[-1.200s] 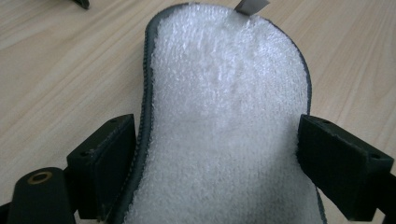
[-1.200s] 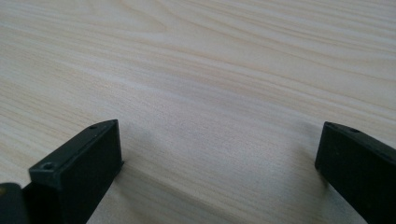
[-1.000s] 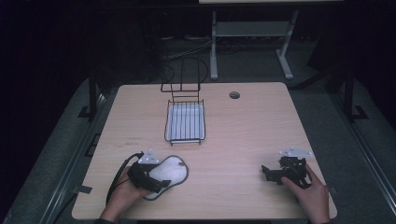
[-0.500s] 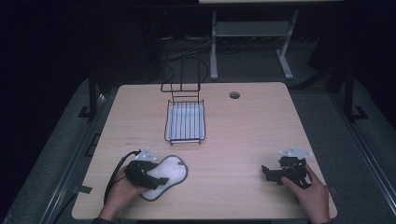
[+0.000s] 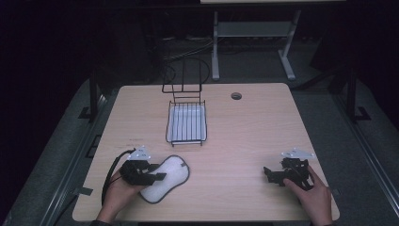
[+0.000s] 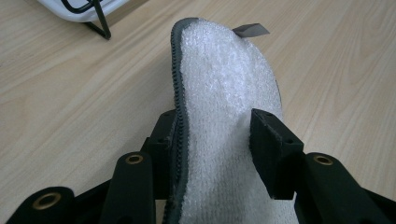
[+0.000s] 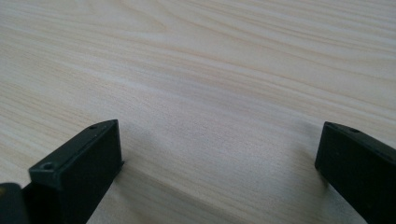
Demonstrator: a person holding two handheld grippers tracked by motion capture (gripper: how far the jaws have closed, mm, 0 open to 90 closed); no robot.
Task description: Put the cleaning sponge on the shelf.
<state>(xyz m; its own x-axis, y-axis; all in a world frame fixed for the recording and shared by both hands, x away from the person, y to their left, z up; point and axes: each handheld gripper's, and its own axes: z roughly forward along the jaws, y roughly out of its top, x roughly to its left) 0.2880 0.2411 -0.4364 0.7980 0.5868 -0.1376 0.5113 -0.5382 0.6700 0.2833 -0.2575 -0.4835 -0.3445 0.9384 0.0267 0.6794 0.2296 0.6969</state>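
Left fingers [image 6: 266, 140] pinch the white pad [image 6: 219, 107]; right fingers [image 7: 84, 163] spread wide.

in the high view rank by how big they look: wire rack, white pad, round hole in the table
1. wire rack
2. white pad, partly covered by the left claw
3. round hole, by far the smallest

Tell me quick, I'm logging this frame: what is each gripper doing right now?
Left gripper: closed on the white scrubbing pad, one finger on each side.
Right gripper: open, holding nothing, over the bare wooden table.
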